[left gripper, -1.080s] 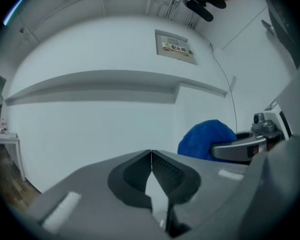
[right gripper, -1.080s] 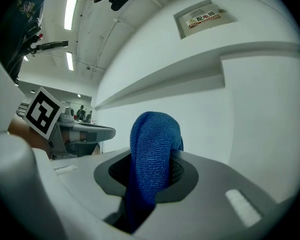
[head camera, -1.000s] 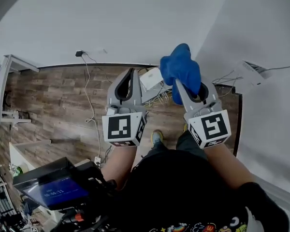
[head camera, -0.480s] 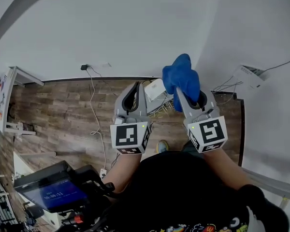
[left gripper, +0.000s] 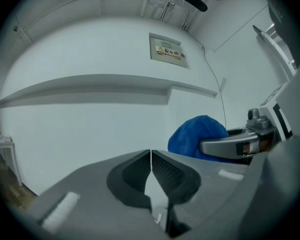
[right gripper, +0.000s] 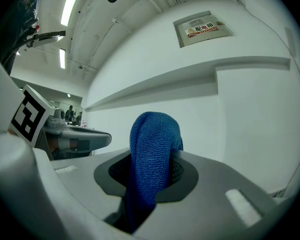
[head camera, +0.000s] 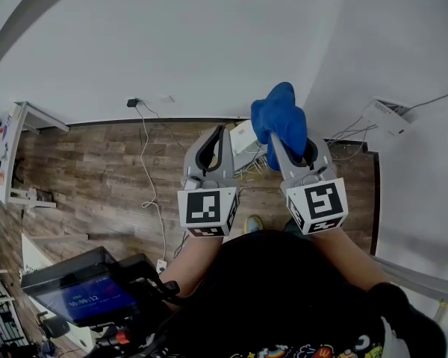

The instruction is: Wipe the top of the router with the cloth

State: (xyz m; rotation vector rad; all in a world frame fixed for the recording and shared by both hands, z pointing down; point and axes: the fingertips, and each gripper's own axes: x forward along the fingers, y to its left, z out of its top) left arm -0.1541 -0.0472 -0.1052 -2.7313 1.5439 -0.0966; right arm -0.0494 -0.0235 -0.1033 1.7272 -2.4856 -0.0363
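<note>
In the head view my right gripper is shut on a bunched blue cloth, held up in front of the white wall. The cloth fills the jaws in the right gripper view. My left gripper is beside it at the left, jaws pressed together with nothing between them; its shut tips face the wall, with the cloth off to their right. A white box-shaped router with cables lies on the floor at the wall's foot, showing between the two grippers and partly hidden by them.
A second white box with cables is fixed on the right wall. A power cord runs from a wall plug across the wood floor. A white shelf stands at left. A screen device sits at bottom left.
Both grippers have drawn a little closer together, the left one shifting right. The right gripper keeps its hold on the cloth.
</note>
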